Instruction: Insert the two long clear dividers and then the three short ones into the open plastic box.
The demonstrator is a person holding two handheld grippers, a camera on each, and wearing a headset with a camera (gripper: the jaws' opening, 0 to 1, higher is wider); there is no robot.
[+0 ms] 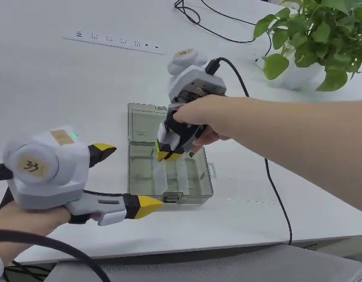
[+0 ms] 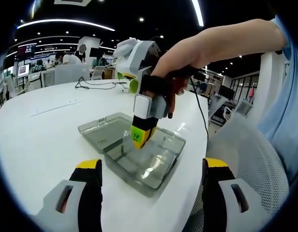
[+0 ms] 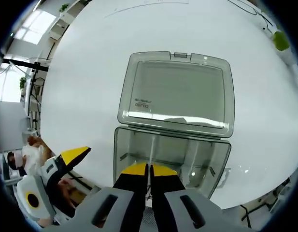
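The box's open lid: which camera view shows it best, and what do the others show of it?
The right gripper view: it looks down on the whole lid, unobstructed. The head view shows it partly behind the right gripper. The left gripper view shows it at a low slant.

A broad white table with a smooth, plain top carries everything here. Close to its near edge sits the open plastic box, smoky clear, its lid thrown back flat on the tabletop toward the far side. Just beside the box, on the side toward the right edge, faint outlines of clear dividers lie flat on the surface, hard to make out. A white power strip lies toward the far left. Black cables loop near the far edge, and one black cable drops over the near edge. A potted plant stands far right.
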